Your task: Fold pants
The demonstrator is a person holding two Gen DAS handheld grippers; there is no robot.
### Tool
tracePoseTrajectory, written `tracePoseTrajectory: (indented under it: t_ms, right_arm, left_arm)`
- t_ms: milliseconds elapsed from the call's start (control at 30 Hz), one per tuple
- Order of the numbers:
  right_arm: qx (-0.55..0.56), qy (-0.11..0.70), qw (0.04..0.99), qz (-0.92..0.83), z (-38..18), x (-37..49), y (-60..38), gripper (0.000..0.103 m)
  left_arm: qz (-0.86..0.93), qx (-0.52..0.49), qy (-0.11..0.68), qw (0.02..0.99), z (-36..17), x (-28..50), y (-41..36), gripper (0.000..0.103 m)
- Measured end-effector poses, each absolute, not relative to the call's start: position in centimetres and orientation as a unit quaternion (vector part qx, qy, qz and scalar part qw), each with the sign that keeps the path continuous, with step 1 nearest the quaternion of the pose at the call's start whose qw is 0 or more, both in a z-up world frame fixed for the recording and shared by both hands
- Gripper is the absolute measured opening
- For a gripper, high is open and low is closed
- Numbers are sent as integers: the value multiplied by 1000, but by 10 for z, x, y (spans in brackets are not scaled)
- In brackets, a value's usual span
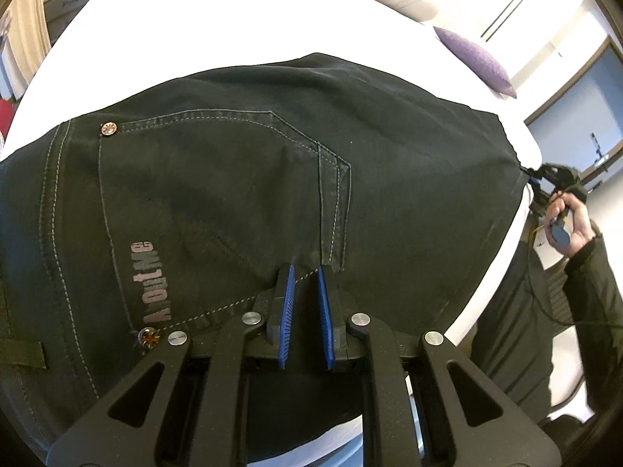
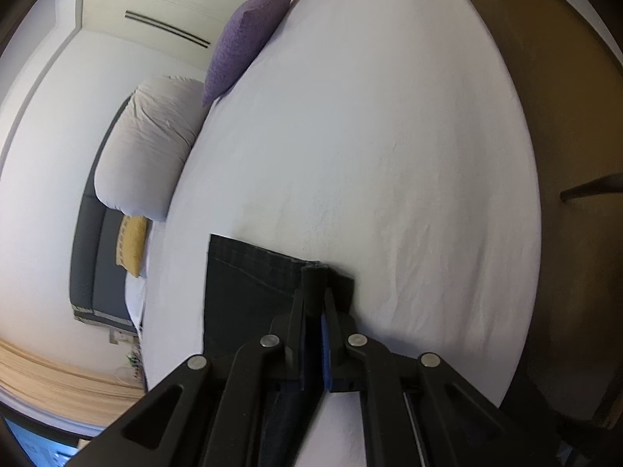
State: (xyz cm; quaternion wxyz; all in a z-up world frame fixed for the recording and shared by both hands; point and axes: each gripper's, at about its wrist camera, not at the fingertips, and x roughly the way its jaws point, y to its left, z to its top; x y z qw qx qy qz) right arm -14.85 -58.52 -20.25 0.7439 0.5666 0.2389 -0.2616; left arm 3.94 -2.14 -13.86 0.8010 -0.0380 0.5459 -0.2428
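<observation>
Black jeans [image 1: 241,179] lie spread on a white bed sheet [image 1: 241,19], back pocket with stitched seams and a grey logo facing up. My left gripper [image 1: 305,272] hovers over the lower pocket edge with its blue-padded jaws slightly apart and nothing between them. My right gripper [image 2: 315,295] is shut on the hem end of a pant leg [image 2: 249,272], holding it just above the sheet [image 2: 389,155]. In the left wrist view the right gripper [image 1: 553,175] shows at the far right end of the jeans, with the person's hand behind it.
A purple cushion [image 2: 253,35] and a white pillow [image 2: 148,144] lie at the head of the bed. A yellow cushion [image 2: 132,245] rests by a dark headboard. The bed's edge drops to a dark floor [image 2: 564,97] on the right. The person's dark sleeve [image 1: 576,292] is nearby.
</observation>
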Motion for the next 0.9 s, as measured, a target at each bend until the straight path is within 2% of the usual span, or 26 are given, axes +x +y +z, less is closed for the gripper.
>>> tracePoseTrajectory:
  t_ms: [167,233,267,300,433,600,733,900]
  right_arm:
    - [567,238,753,-234,-203,-153,-590,6]
    - [550,245,762,-239,-193,-159,-588,15]
    - [518,258,767,-277,-180,-168,-583,42]
    - [504,260,769,-294,-173,-172,-578,60]
    - [535,263,778,-198,-155,-184,-537,59]
    - [547,350,760,-8,-156,-154,-426,43]
    - [580,392,712,56,-183,-138,-367,42]
    - [598,413,685,54,-200,-134,-352,42]
  left_arm:
    - [-242,-45,535,808,-139,30,-19,12]
    - [-243,-53,534,808,-140,28,-16,12]
    - [-244,-55,533,808,-140,27,-14,12]
    - [-245,-56,531,809,-141,26,-13,12]
    - [-246,-69,525,812,-143,22,-8,12]
    - [-246,-70,523,813,-143,19,-4,12]
    - [-246,-71,522,814,-143,19,-3,12]
    - [-245,-73,521,814,-142,19,-3,12]
